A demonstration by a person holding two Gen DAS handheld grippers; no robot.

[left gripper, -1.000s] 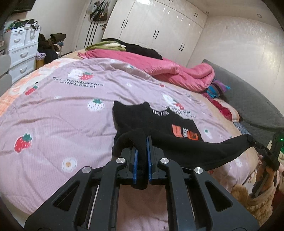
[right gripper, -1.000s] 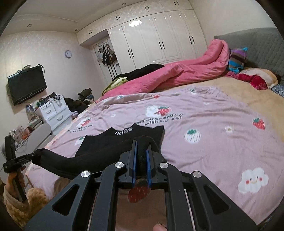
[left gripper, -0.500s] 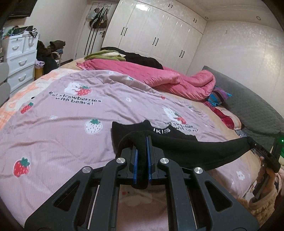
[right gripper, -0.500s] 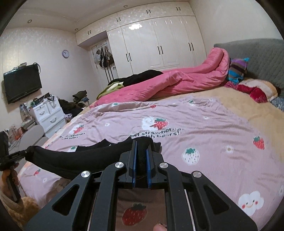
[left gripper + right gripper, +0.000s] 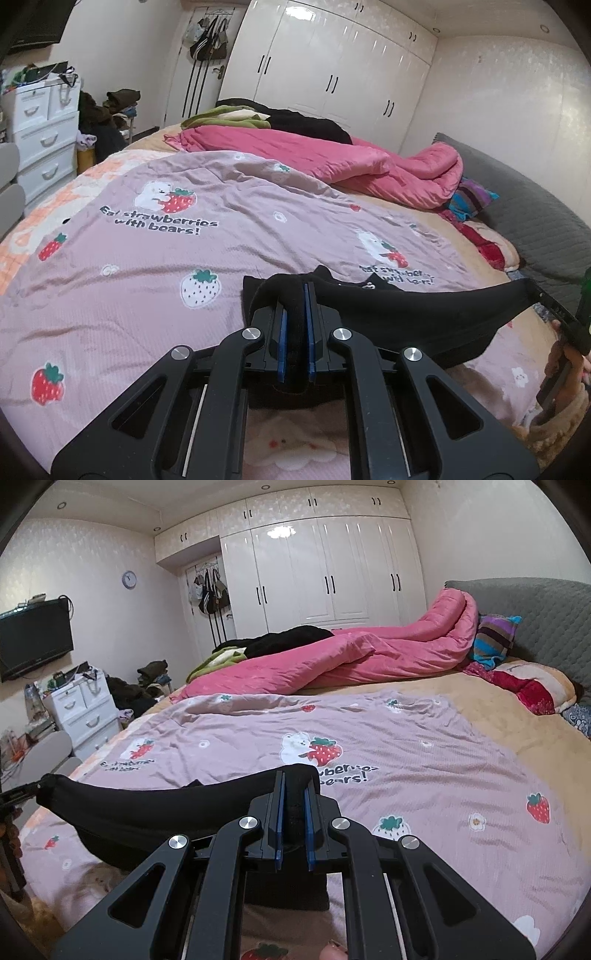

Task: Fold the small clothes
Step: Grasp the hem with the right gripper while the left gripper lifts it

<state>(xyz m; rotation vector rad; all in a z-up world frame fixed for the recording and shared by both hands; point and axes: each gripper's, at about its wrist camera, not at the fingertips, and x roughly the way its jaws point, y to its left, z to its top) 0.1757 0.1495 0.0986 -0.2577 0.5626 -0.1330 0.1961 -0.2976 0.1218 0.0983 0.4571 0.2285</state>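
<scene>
Left hand-held gripper (image 5: 295,314) and right hand-held gripper (image 5: 294,805) clenched on black garment (image 5: 406,314), stretched above strawberry quilt (image 5: 147,258). Quilt beyond garment open; pink duvet (image 5: 351,653) heaped farther back, wardrobe (image 5: 325,572) behind.

White wardrobe (image 5: 325,572) along far wall; TV (image 5: 35,637), clock (image 5: 129,579), drawers (image 5: 85,712) left.

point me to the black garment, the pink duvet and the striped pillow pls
black fabric garment (image 5: 424,314), left wrist view, on the stretched span between the two grippers
crumpled pink duvet (image 5: 369,653), right wrist view, on its middle fold
purple-and-blue striped pillow (image 5: 493,638), right wrist view, on its front face
</scene>
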